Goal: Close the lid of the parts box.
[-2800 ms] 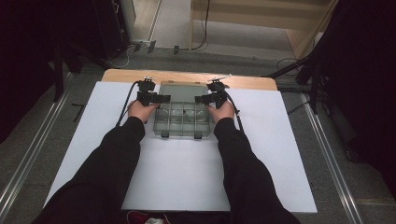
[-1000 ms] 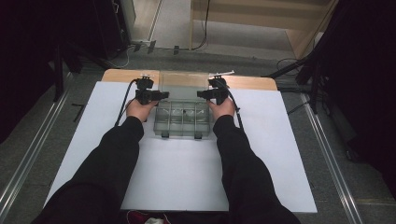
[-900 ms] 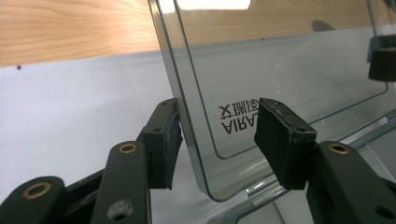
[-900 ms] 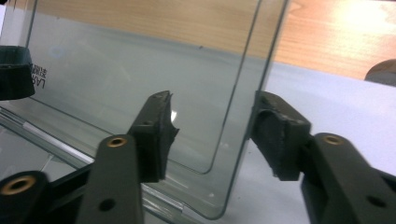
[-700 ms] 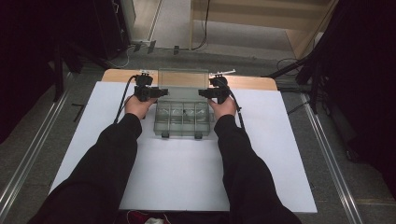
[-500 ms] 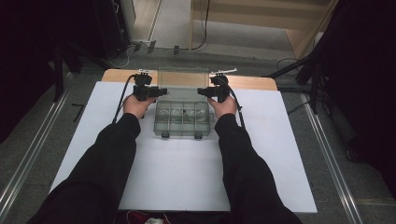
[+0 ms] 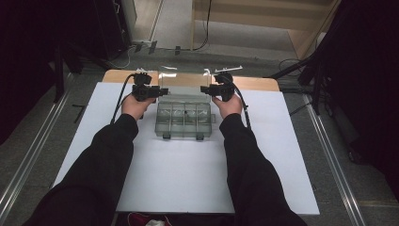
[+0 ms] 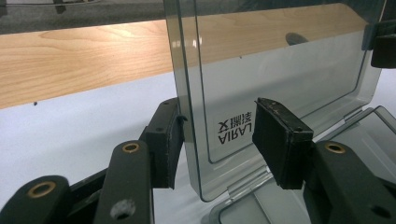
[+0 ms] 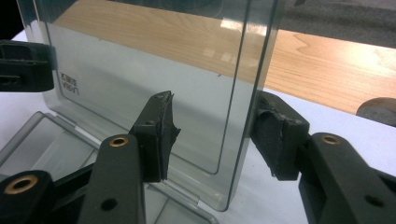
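Lid (image 7: 184,84) is now standing upright, swung up from the box (image 7: 183,120); left gripper (image 8: 219,140) and right gripper (image 9: 212,135) are straddling its side edges, the right jaws just closing in, neither pressing yet.

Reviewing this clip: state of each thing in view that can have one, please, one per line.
Clear plastic compartment box: open, flat on the white sheet.
Its clear hinged lid: raised, standing roughly upright.
Left gripper: open, jaws either side of the lid's edge; pads not visibly pressing.
Right gripper: open, jaws straddling the lid's other edge; they have just been closing.
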Demonstrator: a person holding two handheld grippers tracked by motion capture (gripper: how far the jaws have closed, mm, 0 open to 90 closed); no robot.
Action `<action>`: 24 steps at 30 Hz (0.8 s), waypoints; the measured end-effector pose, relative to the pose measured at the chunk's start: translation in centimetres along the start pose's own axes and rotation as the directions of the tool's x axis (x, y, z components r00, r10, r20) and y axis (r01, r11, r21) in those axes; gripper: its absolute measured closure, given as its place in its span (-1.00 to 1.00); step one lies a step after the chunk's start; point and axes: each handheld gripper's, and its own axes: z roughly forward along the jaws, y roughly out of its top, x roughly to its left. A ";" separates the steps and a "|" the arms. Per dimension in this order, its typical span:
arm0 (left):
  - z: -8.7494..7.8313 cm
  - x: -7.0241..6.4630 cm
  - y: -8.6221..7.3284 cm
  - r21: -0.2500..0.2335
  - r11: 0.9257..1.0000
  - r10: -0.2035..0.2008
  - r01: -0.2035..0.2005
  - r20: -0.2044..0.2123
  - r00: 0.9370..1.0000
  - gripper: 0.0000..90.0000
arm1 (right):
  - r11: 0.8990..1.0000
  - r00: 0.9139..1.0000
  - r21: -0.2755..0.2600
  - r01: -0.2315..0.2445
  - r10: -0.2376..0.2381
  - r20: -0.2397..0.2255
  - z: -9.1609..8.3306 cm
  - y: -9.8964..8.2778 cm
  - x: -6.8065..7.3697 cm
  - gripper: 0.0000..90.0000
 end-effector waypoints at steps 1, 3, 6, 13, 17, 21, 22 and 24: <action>-0.1 0.0 0.0 -0.001 1.000 0.001 -0.001 0.002 1.000 0.15 | 1.000 1.000 -0.001 0.005 -0.005 -0.003 -0.1 0.0 0.0 0.15; -0.2 -0.1 0.0 0.000 1.000 0.002 -0.002 0.006 1.000 0.14 | 1.000 1.000 -0.004 0.010 -0.010 -0.006 -0.4 -0.1 0.1 0.16; -0.5 -0.1 0.1 0.007 1.000 -0.015 0.015 0.015 1.000 0.16 | 1.000 1.000 -0.011 0.011 -0.011 -0.016 -0.7 -0.3 0.0 0.20; -1.1 -0.2 0.1 0.006 1.000 -0.003 0.003 0.025 1.000 0.27 | 0.999 0.999 -0.030 0.033 -0.034 -0.029 -1.5 -0.7 0.1 0.28; -1.3 -0.4 -0.1 0.001 1.000 0.024 -0.024 0.021 0.999 0.30 | 0.998 0.998 -0.038 0.044 -0.045 -0.041 -1.8 -0.9 0.1 0.28; -1.4 -0.5 -0.1 -0.005 1.000 0.028 -0.028 0.020 0.999 0.31 | 0.997 0.997 -0.047 0.061 -0.062 -0.034 -2.0 -1.1 0.3 0.28; -1.4 -0.5 -0.2 -0.007 1.000 0.028 -0.028 0.023 0.999 0.33 | 0.997 0.998 -0.051 0.058 -0.060 -0.036 -2.1 -1.2 0.4 0.28; -1.5 -0.5 -0.2 -0.010 1.000 0.025 -0.025 0.026 0.999 0.33 | 0.997 0.997 -0.057 0.056 -0.059 -0.043 -2.2 -1.4 0.3 0.29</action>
